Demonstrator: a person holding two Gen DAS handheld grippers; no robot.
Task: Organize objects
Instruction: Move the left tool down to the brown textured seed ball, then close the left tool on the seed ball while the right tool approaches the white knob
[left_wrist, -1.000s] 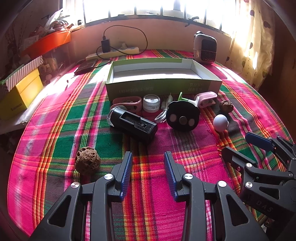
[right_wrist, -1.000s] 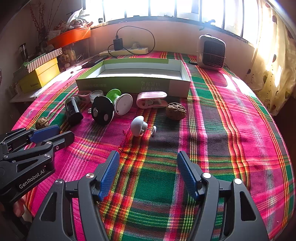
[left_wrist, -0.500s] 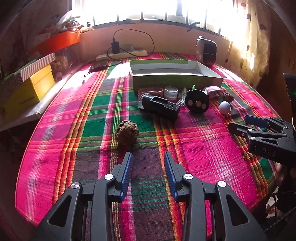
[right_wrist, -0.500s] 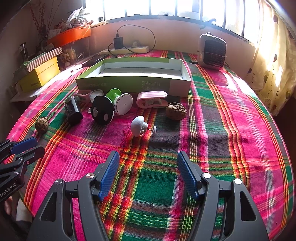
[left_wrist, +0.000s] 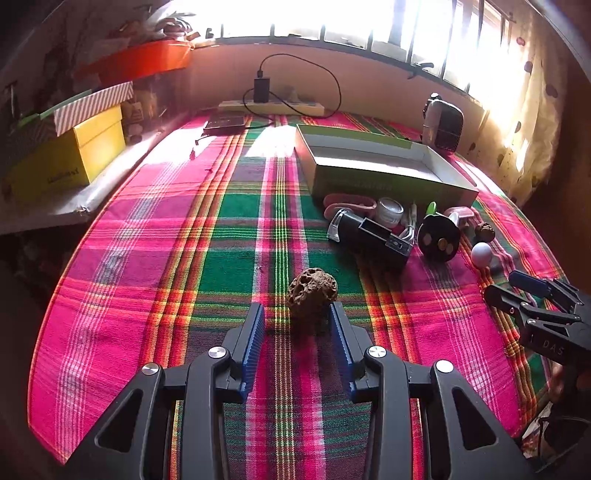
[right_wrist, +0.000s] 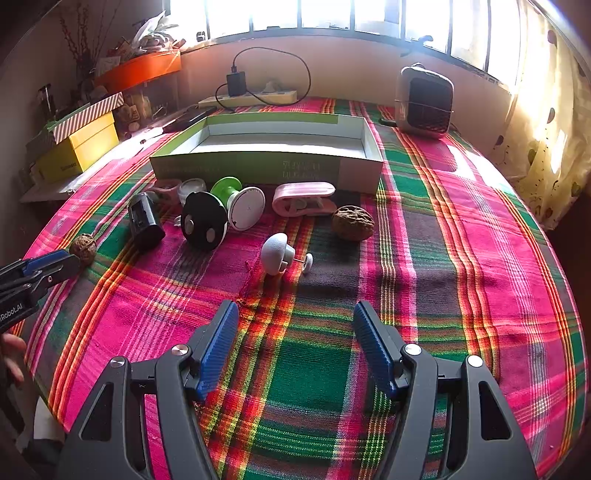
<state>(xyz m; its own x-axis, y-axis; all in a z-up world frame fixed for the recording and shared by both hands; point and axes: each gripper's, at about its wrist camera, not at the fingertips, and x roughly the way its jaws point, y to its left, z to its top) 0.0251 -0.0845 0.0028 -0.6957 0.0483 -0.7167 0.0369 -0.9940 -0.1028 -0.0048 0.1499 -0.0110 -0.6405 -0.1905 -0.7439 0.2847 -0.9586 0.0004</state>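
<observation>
A brown wrinkled walnut (left_wrist: 312, 295) lies on the plaid cloth just ahead of my left gripper (left_wrist: 297, 325), which is open with the nut near its right fingertip. The nut also shows in the right wrist view (right_wrist: 83, 248) beside the left gripper (right_wrist: 44, 264). My right gripper (right_wrist: 291, 325) is open and empty above the cloth. A second walnut (right_wrist: 352, 222), a white mushroom-shaped knob (right_wrist: 277, 253), a pink clip (right_wrist: 304, 199), a black disc (right_wrist: 205, 225), a green-and-white spool (right_wrist: 240, 201) and a black box (right_wrist: 145, 221) lie before an open green tray box (right_wrist: 266, 162).
A small heater (right_wrist: 424, 101) stands at the back right. A power strip with charger (right_wrist: 247, 96) lies along the back wall. Yellow and striped boxes (right_wrist: 79, 147) sit on a side ledge at left. A curtain (right_wrist: 546, 140) hangs at right.
My left gripper has swung left and moved up to the walnut, which now lies just ahead of its fingertips. The right gripper has stayed still.
</observation>
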